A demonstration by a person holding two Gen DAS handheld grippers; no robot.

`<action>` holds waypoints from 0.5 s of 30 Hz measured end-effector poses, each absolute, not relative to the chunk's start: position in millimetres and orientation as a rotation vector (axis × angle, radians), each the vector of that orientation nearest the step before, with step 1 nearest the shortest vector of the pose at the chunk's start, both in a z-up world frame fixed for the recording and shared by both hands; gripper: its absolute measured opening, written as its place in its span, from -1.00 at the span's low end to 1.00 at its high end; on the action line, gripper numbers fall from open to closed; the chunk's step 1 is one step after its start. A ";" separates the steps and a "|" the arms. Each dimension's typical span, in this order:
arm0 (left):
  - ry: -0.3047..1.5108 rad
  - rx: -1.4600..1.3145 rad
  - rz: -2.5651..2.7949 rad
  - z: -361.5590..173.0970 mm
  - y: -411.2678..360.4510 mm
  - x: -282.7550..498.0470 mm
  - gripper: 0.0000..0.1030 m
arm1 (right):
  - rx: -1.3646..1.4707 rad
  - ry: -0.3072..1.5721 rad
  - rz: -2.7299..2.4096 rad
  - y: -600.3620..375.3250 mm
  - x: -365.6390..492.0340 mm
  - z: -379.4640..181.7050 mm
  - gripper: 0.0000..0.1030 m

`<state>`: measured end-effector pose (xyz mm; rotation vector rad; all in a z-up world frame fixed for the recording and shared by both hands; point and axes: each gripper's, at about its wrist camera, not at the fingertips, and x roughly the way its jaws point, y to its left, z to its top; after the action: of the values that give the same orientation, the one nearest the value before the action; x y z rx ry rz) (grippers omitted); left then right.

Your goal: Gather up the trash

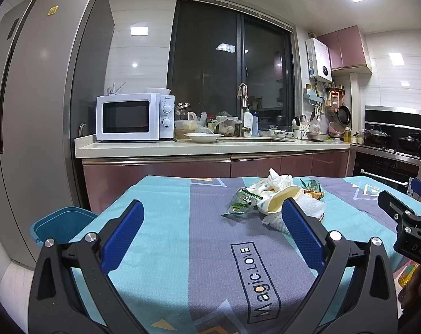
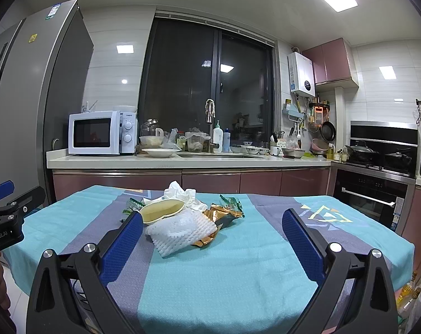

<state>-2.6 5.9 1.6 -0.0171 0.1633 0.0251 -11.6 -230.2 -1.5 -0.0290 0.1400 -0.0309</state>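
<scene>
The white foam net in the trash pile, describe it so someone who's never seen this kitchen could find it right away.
Start at the table with the teal and grey cloth, in front of the kitchen counter. The trash pile sits at its middle; the foam net lies at the pile's near edge. Unlike the crumpled tissue and shiny gold wrapper beside it, it is white, thick and mesh-textured.

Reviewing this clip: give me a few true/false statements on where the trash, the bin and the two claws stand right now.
1. Both claws are open and empty. True: left claw, right claw.
2. The trash pile lies on the tablecloth. True.
3. The blue bin stands on the table. False: it sits beside the table, lower, on the left.
4. The white foam net is already in the bin. False: it is on the pile.
</scene>
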 end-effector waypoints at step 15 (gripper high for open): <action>0.170 -0.007 0.011 3.3 5.9 -0.5 0.89 | -0.029 0.144 -0.022 -229.5 -8.0 1.0 0.87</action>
<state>-0.5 5.9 3.3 -0.0068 0.1698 0.0114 -8.0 -229.5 1.0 -0.0288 0.1437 -0.0221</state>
